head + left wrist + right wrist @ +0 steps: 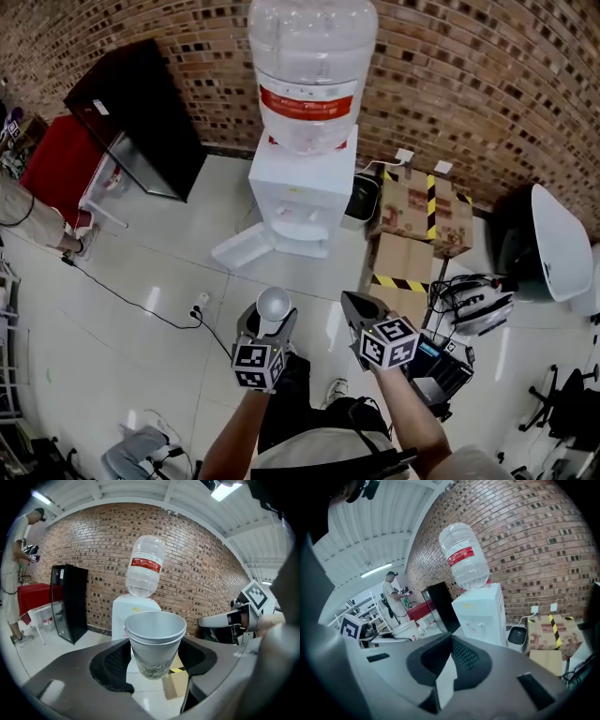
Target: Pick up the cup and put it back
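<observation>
Cup [154, 637] clamped upright between left gripper [154, 654] jaws; right gripper [448, 663] jaws apparently closed together.

A white paper cup with a faint green print [154, 645] looks matt and smooth. The left gripper [154, 658] holding it is matt grey plastic, with finely meshed black pads [116, 660]. The white plastic water dispenser [302, 183] is smooth, and its clear plastic bottle with a red label [311, 66] is shiny. The red-brown brick wall [469, 84] is rough. The pale tiled floor [141, 272] is glossy with reflections. Brown cardboard boxes with yellow-and-black tape [422, 211] look dull.
</observation>
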### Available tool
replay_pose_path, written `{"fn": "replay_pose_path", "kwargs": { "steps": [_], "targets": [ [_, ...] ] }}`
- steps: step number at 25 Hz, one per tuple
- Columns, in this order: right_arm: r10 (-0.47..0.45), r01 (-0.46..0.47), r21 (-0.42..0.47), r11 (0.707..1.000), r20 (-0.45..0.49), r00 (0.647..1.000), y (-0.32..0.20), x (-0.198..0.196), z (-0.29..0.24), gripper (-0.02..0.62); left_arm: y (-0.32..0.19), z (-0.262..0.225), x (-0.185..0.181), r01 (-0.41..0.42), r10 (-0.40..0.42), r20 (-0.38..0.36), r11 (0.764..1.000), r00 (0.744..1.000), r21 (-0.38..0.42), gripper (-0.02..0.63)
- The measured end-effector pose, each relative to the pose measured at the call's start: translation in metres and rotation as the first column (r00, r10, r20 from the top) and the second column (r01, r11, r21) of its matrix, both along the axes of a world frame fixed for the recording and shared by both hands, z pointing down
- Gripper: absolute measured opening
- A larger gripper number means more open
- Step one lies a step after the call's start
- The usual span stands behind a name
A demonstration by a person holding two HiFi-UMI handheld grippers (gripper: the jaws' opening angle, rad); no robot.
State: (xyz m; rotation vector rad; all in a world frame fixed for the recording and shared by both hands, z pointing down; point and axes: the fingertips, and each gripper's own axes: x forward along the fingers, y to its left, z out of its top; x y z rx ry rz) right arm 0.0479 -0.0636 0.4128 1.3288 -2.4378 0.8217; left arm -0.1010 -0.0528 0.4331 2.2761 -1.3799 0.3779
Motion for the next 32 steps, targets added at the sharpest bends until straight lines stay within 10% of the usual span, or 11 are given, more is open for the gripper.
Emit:
{"fn": "replay_pose_path", "kwargs": {
  "steps": [18, 32],
  "targets": [
    [-0.082, 0.082, -0.007, 0.997, -0.170, 0.982, -0.123, -0.013, 0.200, 0.009, -0.128, 0.205, 0.003, -0.177, 0.179, 0.058, 0.984, 0.982, -0.036, 0.321],
    [-0.222, 0.243, 0.056, 0.968, -0.247, 0.943, -0.192, 0.003, 0.434, 0.008, -0.231, 0.475, 0.048, -0.409, 0.391, 0.208, 0.911, 0.897, 0.050, 0.319]
  ]
}}
